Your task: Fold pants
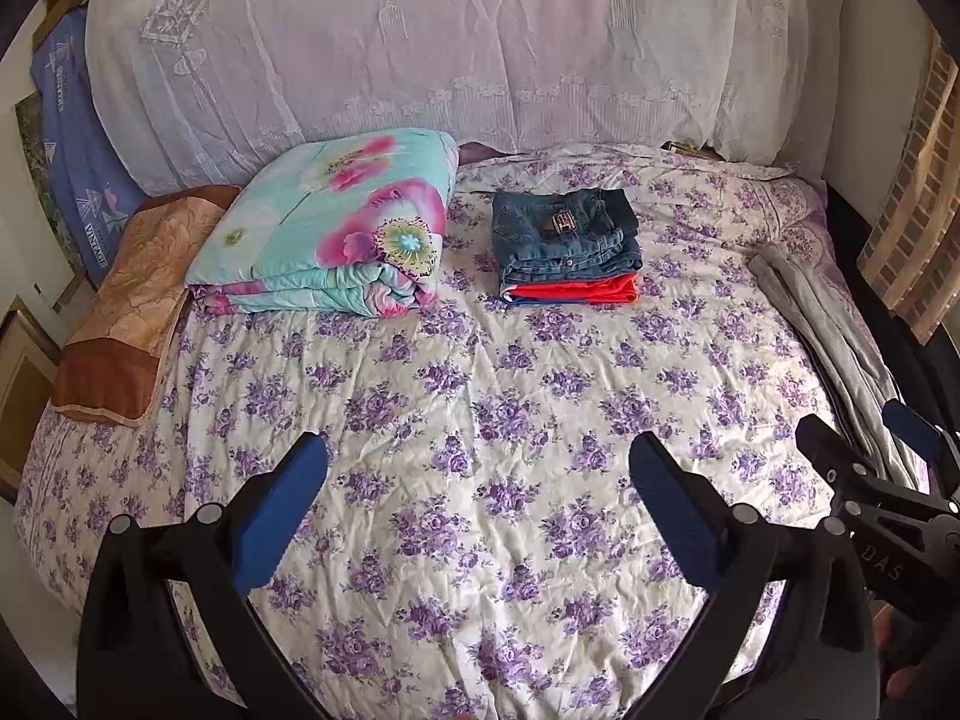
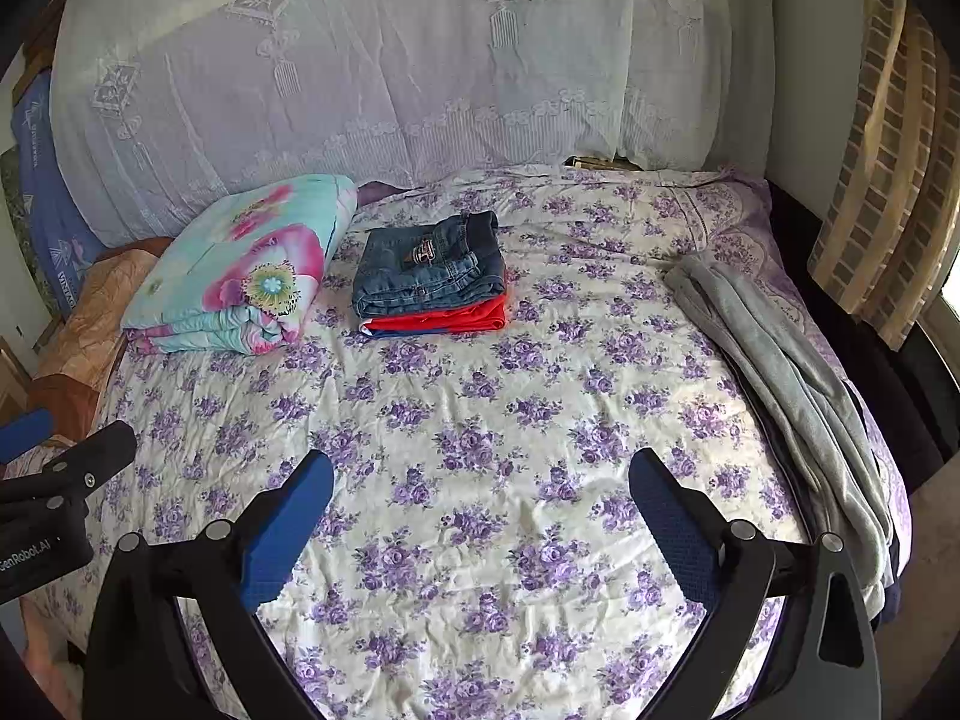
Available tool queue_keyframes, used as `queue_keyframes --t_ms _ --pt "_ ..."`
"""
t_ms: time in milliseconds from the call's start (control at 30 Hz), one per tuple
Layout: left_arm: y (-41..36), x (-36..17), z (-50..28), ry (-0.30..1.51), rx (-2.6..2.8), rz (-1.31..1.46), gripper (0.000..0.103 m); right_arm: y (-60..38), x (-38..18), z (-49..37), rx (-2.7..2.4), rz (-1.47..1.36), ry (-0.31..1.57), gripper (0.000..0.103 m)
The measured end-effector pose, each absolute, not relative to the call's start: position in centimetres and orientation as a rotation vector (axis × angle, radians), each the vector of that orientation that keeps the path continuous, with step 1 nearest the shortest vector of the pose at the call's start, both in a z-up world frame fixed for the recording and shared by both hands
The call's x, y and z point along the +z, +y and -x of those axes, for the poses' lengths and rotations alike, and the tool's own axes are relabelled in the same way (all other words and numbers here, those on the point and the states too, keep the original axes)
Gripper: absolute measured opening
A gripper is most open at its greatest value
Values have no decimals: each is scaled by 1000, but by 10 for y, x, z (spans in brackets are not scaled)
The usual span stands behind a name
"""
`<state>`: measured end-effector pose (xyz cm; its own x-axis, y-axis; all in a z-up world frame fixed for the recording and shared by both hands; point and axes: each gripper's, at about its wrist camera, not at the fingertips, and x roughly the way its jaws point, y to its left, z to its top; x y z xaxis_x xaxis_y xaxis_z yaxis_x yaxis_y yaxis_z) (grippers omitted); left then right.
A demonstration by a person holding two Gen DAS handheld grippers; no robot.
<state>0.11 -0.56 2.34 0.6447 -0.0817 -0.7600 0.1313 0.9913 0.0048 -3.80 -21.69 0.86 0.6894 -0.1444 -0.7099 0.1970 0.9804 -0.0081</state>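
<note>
Grey pants [image 2: 798, 384] lie stretched out, unfolded, along the right edge of the bed; they also show in the left wrist view [image 1: 834, 348]. Folded blue jeans [image 2: 429, 267] sit on a folded red garment [image 2: 444, 318] at the bed's far middle, also seen in the left wrist view [image 1: 564, 234]. My left gripper [image 1: 480, 456] is open and empty above the floral sheet. My right gripper [image 2: 480, 468] is open and empty, left of the grey pants. The right gripper also shows at the right edge of the left wrist view [image 1: 870, 438].
A folded turquoise floral quilt [image 1: 336, 228] and an orange-brown pillow [image 1: 132, 312] lie at the far left. The purple-flowered sheet [image 1: 480, 390] covers the bed. A lace-covered headboard [image 1: 450, 42] stands behind. A striped curtain [image 2: 888, 192] hangs at the right.
</note>
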Motion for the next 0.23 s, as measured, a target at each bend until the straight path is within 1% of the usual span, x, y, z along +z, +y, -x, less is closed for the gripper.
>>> queue_keyframes --t_ms 233 --pt "1 24 -9 869 -126 -62 98 -214 3 38 -181 -67 791 99"
